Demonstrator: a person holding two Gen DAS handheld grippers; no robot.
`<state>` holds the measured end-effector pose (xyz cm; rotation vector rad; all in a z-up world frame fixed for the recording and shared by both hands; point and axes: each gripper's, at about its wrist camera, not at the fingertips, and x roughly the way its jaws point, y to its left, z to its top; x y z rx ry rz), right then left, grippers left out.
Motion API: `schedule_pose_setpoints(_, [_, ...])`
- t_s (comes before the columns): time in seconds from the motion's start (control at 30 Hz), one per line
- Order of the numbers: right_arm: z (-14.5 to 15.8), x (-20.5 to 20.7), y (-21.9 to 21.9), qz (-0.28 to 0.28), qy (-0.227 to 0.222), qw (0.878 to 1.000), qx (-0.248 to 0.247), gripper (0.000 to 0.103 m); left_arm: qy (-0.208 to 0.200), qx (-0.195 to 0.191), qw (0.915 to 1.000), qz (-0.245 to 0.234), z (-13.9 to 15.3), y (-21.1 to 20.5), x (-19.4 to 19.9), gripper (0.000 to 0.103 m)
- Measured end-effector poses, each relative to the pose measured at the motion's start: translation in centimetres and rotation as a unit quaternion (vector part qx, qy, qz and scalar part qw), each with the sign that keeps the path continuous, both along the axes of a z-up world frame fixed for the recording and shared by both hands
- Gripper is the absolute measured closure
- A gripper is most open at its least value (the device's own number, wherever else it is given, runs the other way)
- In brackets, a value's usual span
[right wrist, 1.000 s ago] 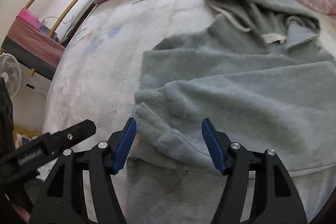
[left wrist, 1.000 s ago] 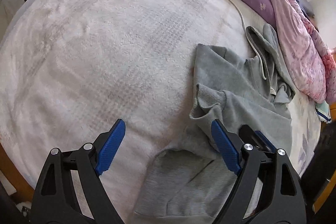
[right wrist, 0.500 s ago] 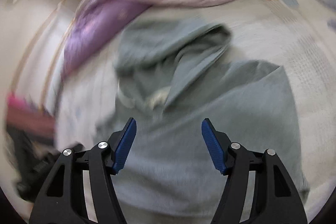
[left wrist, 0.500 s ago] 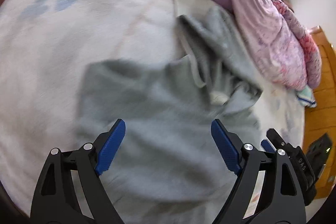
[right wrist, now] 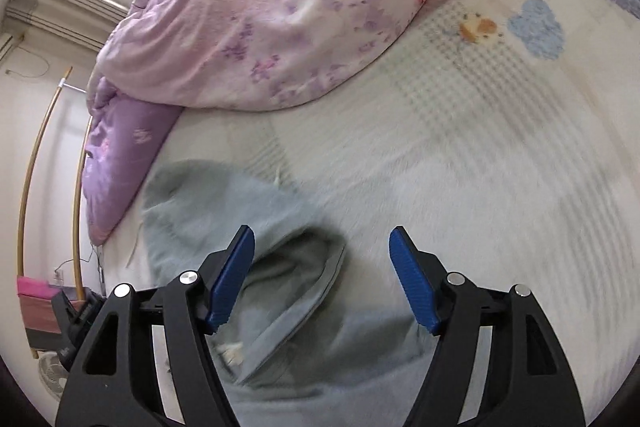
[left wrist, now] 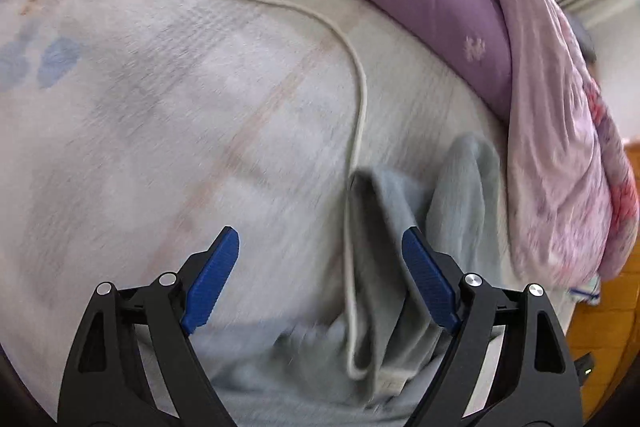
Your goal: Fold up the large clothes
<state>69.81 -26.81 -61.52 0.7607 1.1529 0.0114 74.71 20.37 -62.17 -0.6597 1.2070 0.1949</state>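
A grey hoodie point(left wrist: 380, 267) lies on the pale bed sheet; its hood and shoulders fill the lower part of both wrist views. A long cream drawstring point(left wrist: 352, 59) runs from the hood across the sheet. My left gripper point(left wrist: 320, 279) is open and empty, hovering over the hood's left edge and the sheet. My right gripper point(right wrist: 322, 279) is open and empty above the hood opening point(right wrist: 292, 279), whose right edge lies between its fingers. The hoodie's lower body and sleeves are out of view.
A purple and pink floral duvet point(left wrist: 460, 7) is bunched along the far side of the bed, also in the right wrist view point(right wrist: 280, 11). A wooden bedside point(left wrist: 608, 307) stands at the right. A fan point(right wrist: 52, 373) and curved poles stand at the left.
Both grippers have swept from the hoodie's sleeve cuff and body up to its hood end. Both stayed open and empty. The hoodie lies as before.
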Motion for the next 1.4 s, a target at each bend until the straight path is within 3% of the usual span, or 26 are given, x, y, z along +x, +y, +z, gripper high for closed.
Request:
schedule_pose_setpoints(0.1, [-1.9, 1.6, -0.4, 0.003, 0.005, 1.000, 0.012, 0.036, -0.004, 0.001, 1.0000, 0.001, -1.6, 0.3, 2.3, 0.019])
schedule_pose_setpoints(0.23, [-4.3, 3.7, 0.2, 0.025, 0.018, 0.999, 0.030, 0.036, 0.028, 0.028, 0.9991, -0.017, -4.6, -0.5, 5.1, 0.019])
schedule_pose_setpoints(0.3, [-5.0, 4.3, 0.5, 0.035, 0.016, 0.998, 0.043, 0.035, 0.023, 0.046, 0.9983, -0.027, -4.7, -1.2, 5.6, 0.019])
schedule_pose_setpoints(0.33, [-5.0, 4.5, 0.7, 0.040, 0.012, 0.998, 0.046, 0.039, 0.017, 0.055, 0.9977, -0.036, -4.6, -1.6, 5.8, 0.019])
schedule_pose_setpoints(0.37, [-4.9, 4.6, 1.1, 0.055, 0.003, 0.997, 0.053, 0.048, 0.010, 0.057, 0.9971, -0.049, -4.5, -2.0, 5.8, 0.034])
schedule_pose_setpoints(0.4, [-4.8, 4.7, 1.6, 0.075, -0.003, 0.995, 0.067, 0.068, 0.001, 0.049, 0.9968, -0.063, -4.3, -2.3, 5.9, 0.049])
schedule_pose_setpoints(0.43, [-4.7, 4.7, 1.9, 0.085, -0.002, 0.994, 0.068, 0.076, -0.010, 0.031, 0.9959, -0.085, -4.1, -2.6, 5.8, 0.089])
schedule_pose_setpoints(0.53, [-3.3, 4.2, 2.3, 0.109, -0.026, 0.993, 0.039, 0.088, -0.036, 0.022, 0.9957, -0.083, -2.7, -2.2, 4.4, 0.093])
schedule_pose_setpoints(0.67, [-1.3, 2.6, 0.0, 0.066, -0.061, 0.995, 0.039, 0.089, -0.070, -0.024, 0.9968, -0.028, -0.8, 1.0, 0.3, 0.093])
schedule_pose_setpoints(0.73, [-0.8, 1.4, -0.4, 0.055, -0.065, 0.996, 0.029, 0.089, -0.067, -0.024, 0.9970, -0.031, -0.8, 1.3, -1.4, 0.093])
schedule_pose_setpoints(0.8, [-1.9, 1.2, 0.2, 0.061, -0.039, 0.997, 0.010, 0.087, -0.039, -0.020, 0.9984, -0.036, -2.1, 1.2, -2.2, 0.092])
schedule_pose_setpoints(0.87, [-4.4, 1.0, 0.6, 0.055, 0.010, 0.998, 0.000, 0.082, -0.002, -0.041, 0.9990, -0.017, -4.2, 1.5, -3.0, 0.090])
schedule_pose_setpoints(0.93, [-4.7, 0.9, 0.5, 0.043, 0.019, 0.999, 0.011, 0.073, 0.007, -0.061, 0.9981, -0.009, -4.3, 1.7, -3.3, 0.088])
schedule_pose_setpoints(0.97, [-4.1, 0.9, 0.4, 0.044, 0.023, 0.999, -0.002, 0.067, 0.014, -0.064, 0.9978, -0.006, -4.1, 1.8, -3.4, 0.087])
schedule_pose_setpoints(1.03, [-2.2, 1.1, 0.3, 0.039, 0.023, 0.998, -0.053, 0.048, 0.006, -0.059, 0.9982, 0.008, -2.5, 2.4, -3.9, 0.084])
schedule_pose_setpoints(1.1, [0.5, 1.5, 0.6, 0.051, -0.020, 0.993, -0.107, 0.043, -0.024, -0.031, 0.9992, -0.002, -0.3, 2.4, -3.4, 0.073])
schedule_pose_setpoints(1.13, [1.9, 2.2, 1.3, 0.067, -0.043, 0.987, -0.139, 0.042, -0.043, -0.013, 0.9989, -0.013, 0.9, 2.1, -2.8, 0.052])
schedule_pose_setpoints(1.17, [2.4, 2.9, 1.9, 0.083, -0.056, 0.984, -0.145, 0.042, -0.058, -0.001, 0.9980, -0.024, 1.6, 1.4, -1.8, 0.042])
schedule_pose_setpoints(1.27, [3.1, 5.6, 5.2, 0.155, -0.091, 0.973, -0.141, 0.042, -0.079, 0.008, 0.9931, -0.086, 2.2, -1.6, 2.3, 0.040])
schedule_pose_setpoints(1.4, [1.3, 9.8, 10.6, 0.217, -0.088, 0.961, -0.148, 0.042, -0.062, 0.040, 0.9851, -0.156, 0.0, -6.2, 7.4, 0.037])
